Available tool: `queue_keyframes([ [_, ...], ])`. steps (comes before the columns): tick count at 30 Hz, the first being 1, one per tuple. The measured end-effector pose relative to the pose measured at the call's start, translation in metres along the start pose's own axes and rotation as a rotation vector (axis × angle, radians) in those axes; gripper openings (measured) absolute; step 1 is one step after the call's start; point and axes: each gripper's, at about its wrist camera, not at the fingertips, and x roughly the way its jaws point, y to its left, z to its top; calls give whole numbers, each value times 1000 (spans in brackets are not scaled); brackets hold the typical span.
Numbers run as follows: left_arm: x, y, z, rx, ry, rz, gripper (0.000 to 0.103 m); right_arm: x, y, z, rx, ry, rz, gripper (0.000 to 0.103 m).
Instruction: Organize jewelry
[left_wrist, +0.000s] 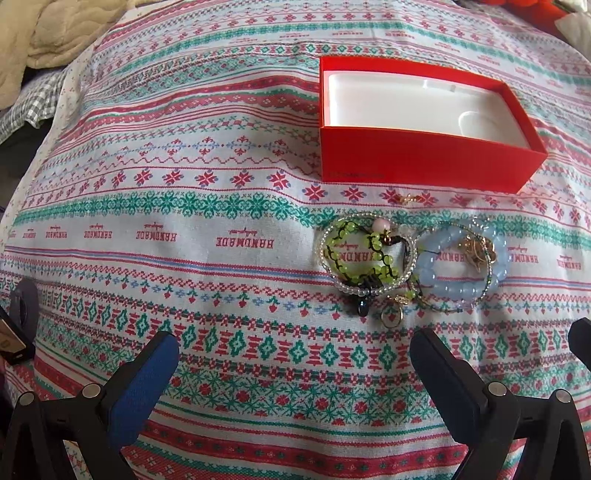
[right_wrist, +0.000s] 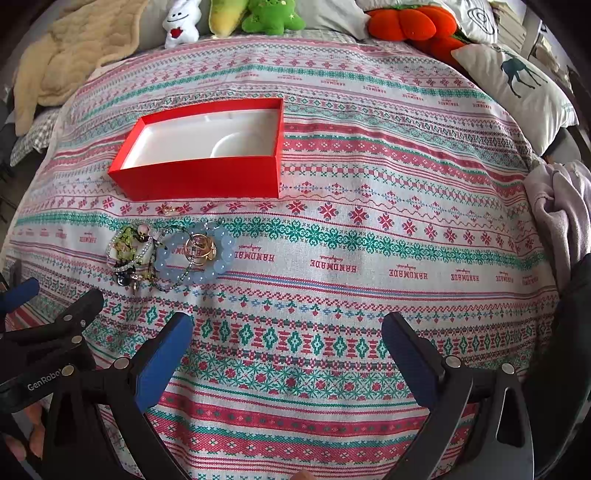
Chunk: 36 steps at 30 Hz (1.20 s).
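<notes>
**Jewelry heaped on the patterned cloth, red box empty, both grippers spread and holding nothing**

A patterned cloth (right_wrist: 369, 229) in red, green and white, printed with the word HANDMADE, covers the bed. On it stands an open red box (left_wrist: 424, 162) with a white moulded insert; nothing lies inside it.

Just in front of the box, apart from it, sits the jewelry in a tangled cluster. A pale blue bead bracelet (left_wrist: 448, 286) lies on the right side of the heap as the left wrist view shows it, with gold-coloured pieces (left_wrist: 474, 251) resting inside its ring. Touching it on the other side is a green bead bracelet (left_wrist: 349, 254) on dark cord, encircled by a clear bead bracelet (left_wrist: 325, 266). A gold ring (left_wrist: 392, 317) lies at the near edge of the heap. A small gold piece (left_wrist: 408, 199) lies alone between the heap and the box; its kind is too small to tell.

The left gripper (left_wrist: 295, 354) hovers above the cloth near the heap, jaws wide apart and empty. The right gripper (right_wrist: 288, 332) is likewise spread and empty, off to the right of the heap.

Plush toys (right_wrist: 273, 16), a cream blanket (right_wrist: 74, 48) and a pillow with a deer print (right_wrist: 517, 81) sit beyond the far edge of the cloth.
</notes>
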Motion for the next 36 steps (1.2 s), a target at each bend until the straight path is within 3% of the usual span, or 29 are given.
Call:
queue_keyframes([
  [36, -2, -2, -1, 11, -9, 1, 103, 1, 1, -1, 1, 6, 4, 103],
])
